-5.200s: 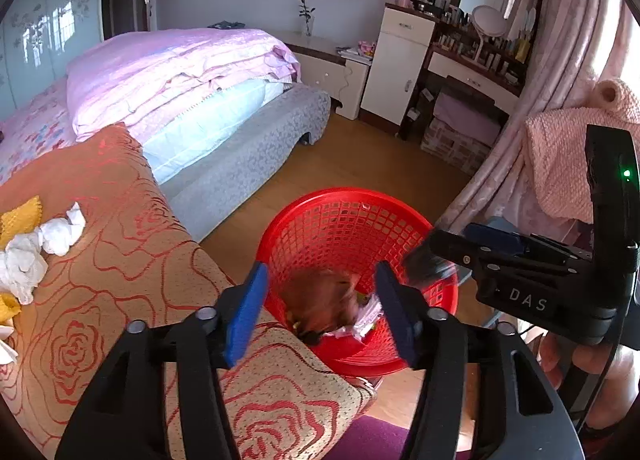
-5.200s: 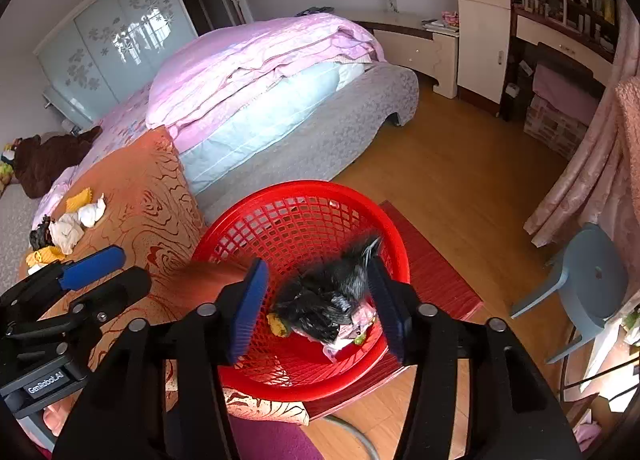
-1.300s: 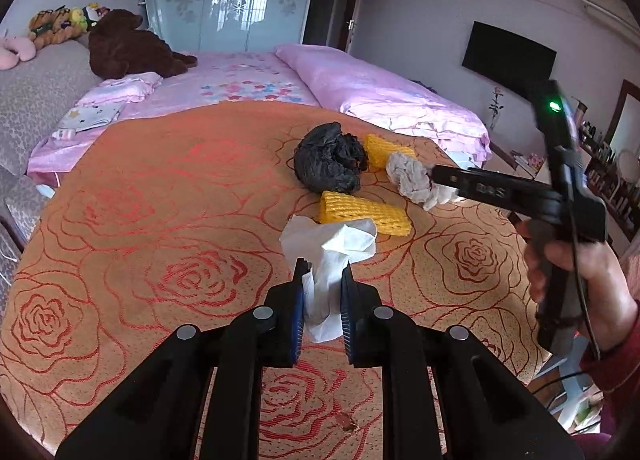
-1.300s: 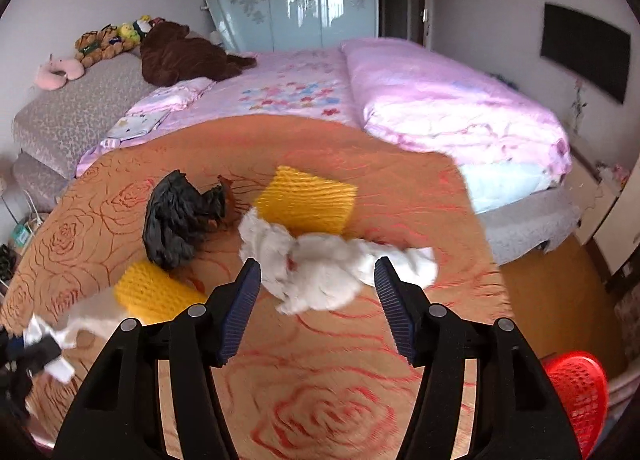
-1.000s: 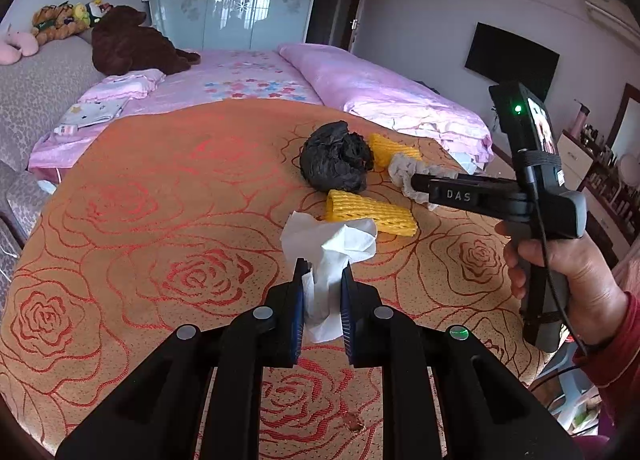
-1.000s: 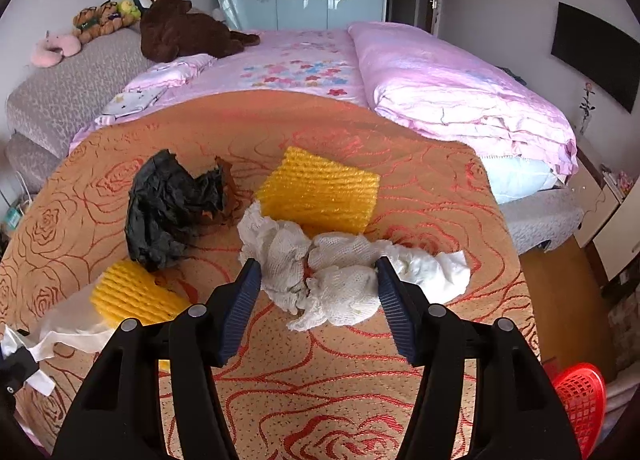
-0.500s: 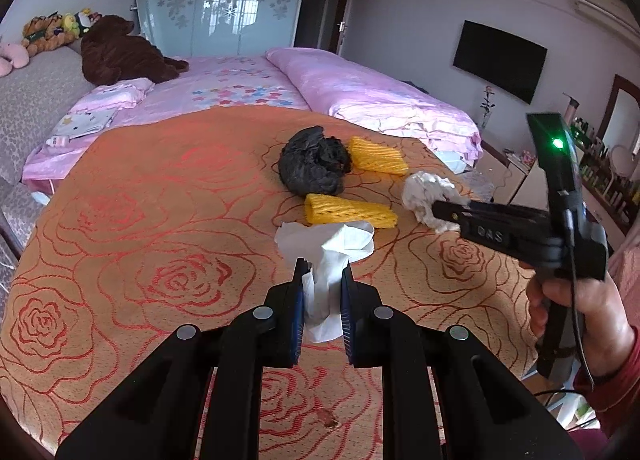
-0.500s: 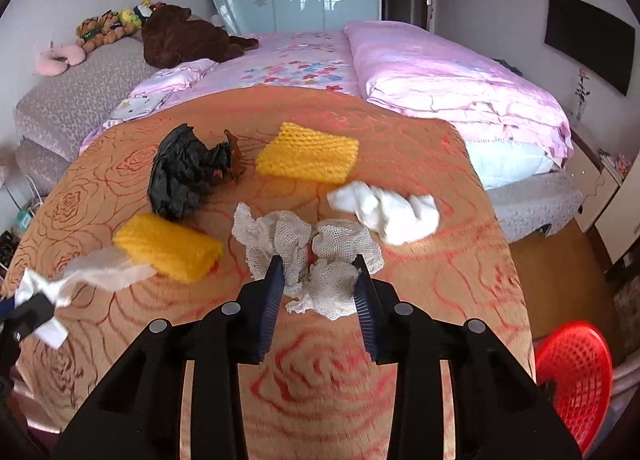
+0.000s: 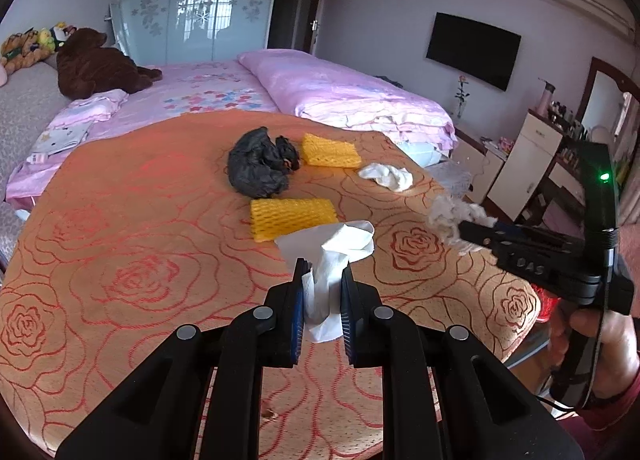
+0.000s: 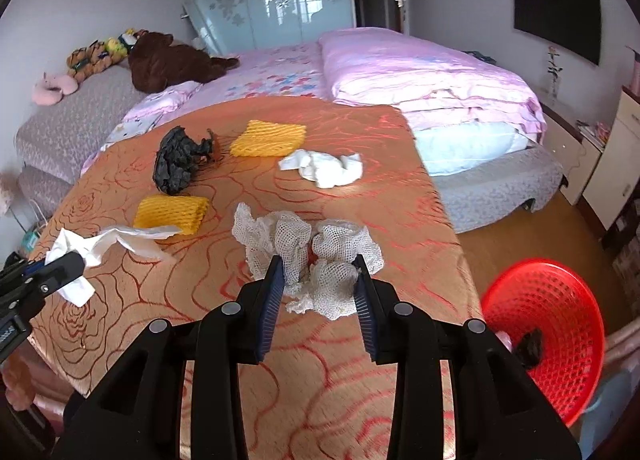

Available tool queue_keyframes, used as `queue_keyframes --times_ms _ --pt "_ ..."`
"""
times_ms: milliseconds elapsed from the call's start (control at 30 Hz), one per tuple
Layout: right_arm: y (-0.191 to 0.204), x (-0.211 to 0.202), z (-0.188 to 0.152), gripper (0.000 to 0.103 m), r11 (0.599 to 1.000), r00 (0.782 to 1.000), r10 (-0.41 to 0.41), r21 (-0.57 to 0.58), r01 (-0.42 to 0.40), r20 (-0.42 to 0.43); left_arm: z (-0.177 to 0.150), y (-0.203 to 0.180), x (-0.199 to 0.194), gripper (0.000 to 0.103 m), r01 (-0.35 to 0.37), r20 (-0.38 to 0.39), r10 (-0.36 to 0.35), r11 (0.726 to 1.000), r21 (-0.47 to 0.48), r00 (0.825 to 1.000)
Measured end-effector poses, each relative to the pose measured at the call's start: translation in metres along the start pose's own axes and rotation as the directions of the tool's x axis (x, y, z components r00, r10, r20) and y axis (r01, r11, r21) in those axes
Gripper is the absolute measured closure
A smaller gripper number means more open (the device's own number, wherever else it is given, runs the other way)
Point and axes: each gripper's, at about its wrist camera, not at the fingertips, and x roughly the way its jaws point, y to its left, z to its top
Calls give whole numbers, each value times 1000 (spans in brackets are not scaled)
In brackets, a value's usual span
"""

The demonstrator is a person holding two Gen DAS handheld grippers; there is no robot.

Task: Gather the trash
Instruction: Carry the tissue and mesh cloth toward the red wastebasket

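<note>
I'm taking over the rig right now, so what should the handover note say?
Left gripper: jaws shut on the white tissue.
Right gripper: jaws shut on the white foam net.
On the orange bedspread: black bag, two yellow foam nets, white rag.
Done: red basket on the floor already holds some trash.
Left: drop both held pieces into the basket, then collect the other four.
</note>
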Motion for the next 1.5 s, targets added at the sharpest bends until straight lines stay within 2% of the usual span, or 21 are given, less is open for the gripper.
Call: queue_keyframes --times_ms 333,867,1500 --pt "-15 -15 -6 69 1000 1000 -7 24 6 31 -2 -27 8 88 23 -24 -22 999 43 999" --pt "-35 -35 1 69 996 996 -21 85 14 84 38 -46 -2 88 29 50 -33 996 79 998" --pt "-69 -65 12 69 988 986 -78 144 56 150 56 -86 16 88 52 43 -59 989 138 997"
